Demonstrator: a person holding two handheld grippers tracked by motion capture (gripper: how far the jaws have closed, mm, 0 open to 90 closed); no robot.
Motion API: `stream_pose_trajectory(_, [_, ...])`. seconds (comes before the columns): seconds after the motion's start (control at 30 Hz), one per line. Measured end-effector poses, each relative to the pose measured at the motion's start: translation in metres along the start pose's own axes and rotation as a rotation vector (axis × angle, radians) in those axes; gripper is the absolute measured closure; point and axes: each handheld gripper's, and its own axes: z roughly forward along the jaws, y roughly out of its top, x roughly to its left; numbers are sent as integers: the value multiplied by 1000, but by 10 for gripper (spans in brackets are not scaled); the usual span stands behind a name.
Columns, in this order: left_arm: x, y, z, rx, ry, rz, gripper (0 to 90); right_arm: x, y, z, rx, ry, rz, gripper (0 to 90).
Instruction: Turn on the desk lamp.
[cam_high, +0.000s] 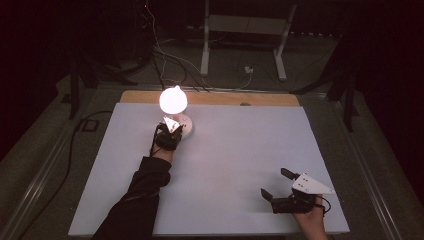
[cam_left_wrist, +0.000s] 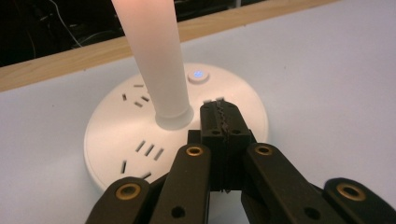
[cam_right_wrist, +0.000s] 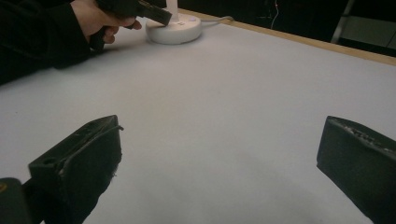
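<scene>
A lit white lamp (cam_high: 173, 99) glows at the back left of the white table. Its round white base (cam_left_wrist: 116, 140) has slot outlets on top and a small button with a blue light (cam_left_wrist: 198, 75); the pale stem (cam_left_wrist: 156, 60) rises from the middle. My left gripper (cam_left_wrist: 221, 112) is shut with nothing between its jaws, its tip over the base just right of the stem and short of the button. In the high view the left gripper (cam_high: 175, 127) sits at the base. My right gripper (cam_high: 274, 182) rests open near the front right, with bare table between its jaws.
The white table (cam_high: 240, 150) has a wooden strip (cam_high: 225, 98) along its far edge. Cables (cam_high: 165, 65) run over the dark floor behind, near a white stand (cam_high: 240, 30). In the right gripper view a hand (cam_right_wrist: 100, 21) holds the left gripper beside the lamp base (cam_right_wrist: 173, 30).
</scene>
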Motion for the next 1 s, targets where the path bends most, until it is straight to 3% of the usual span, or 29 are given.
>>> stream_pose_trajectory(0.1, [-1,3,-4,-7,-12,-14,897,0,0,0,0,1,0,0])
stream_pose_trajectory(0.17, [-3,5,-6,-1,-18,-23,798,0,0,0,-1,2,-3,0])
stream_pose_trajectory(0.23, [-3,7,-9,3,-27,-26,773,0,0,0,-2,1,-4,0])
stream_pose_trajectory(0.3, [-5,11,-13,9,-8,-41,654,0,0,-1,-2,0,-1,0])
stream_pose_trajectory(0.47, [-6,17,-20,0,2,-84,459,0,0,0,-1,0,-4,0])
stream_pose_trajectory(0.63, [-6,20,-23,27,-25,-118,247,0,0,0,-1,1,-4,0])
stream_pose_trajectory(0.87, [-8,23,-30,68,-143,-126,27,0,0,0,0,2,-2,0])
stream_pose_trajectory(1.0, [-10,28,-38,62,-200,-126,7,0,0,1,1,3,-2,0])
